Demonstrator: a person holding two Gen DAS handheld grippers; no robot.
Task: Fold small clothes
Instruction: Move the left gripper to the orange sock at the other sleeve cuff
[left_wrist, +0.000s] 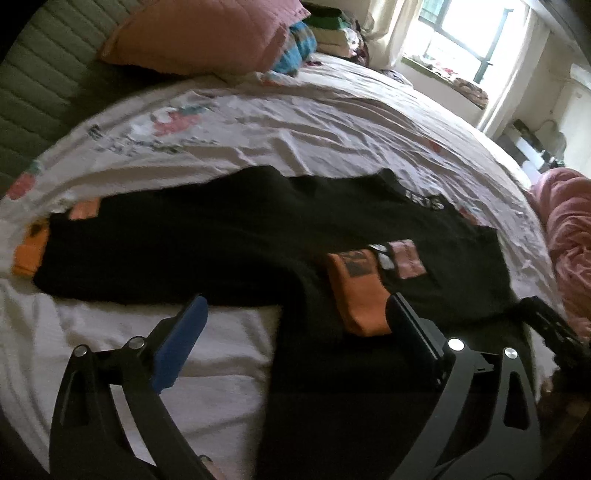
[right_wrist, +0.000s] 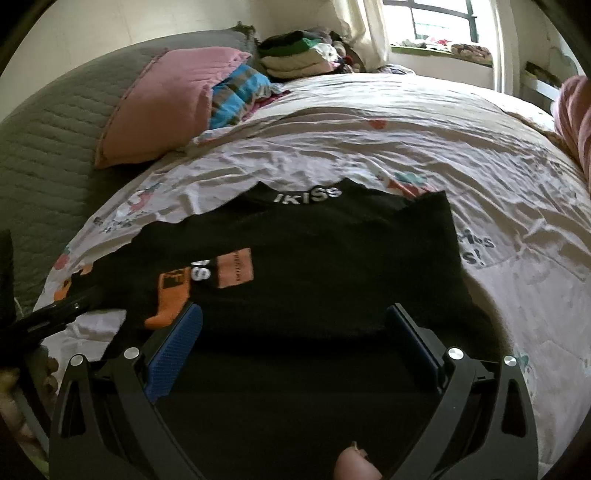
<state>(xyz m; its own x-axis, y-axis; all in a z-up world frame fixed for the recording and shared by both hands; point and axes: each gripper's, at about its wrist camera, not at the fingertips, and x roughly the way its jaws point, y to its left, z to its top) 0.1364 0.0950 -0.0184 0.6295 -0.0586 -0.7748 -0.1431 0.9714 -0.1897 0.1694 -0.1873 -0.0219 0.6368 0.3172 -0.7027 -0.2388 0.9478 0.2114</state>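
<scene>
A small black shirt with orange and pink patches and white lettering lies spread on the bed, also shown in the right wrist view. One sleeve with an orange cuff is folded over the body. My left gripper is open and empty, hovering over the shirt's near edge beside that cuff. My right gripper is open and empty above the shirt's lower hem. The right gripper shows at the right edge of the left wrist view, and the left gripper at the left edge of the right wrist view.
The bed has a white printed sheet and a green quilt at the left. A pink pillow, a striped blue cloth and a clothes stack lie at the head. A pink blanket lies at the right. A window is behind.
</scene>
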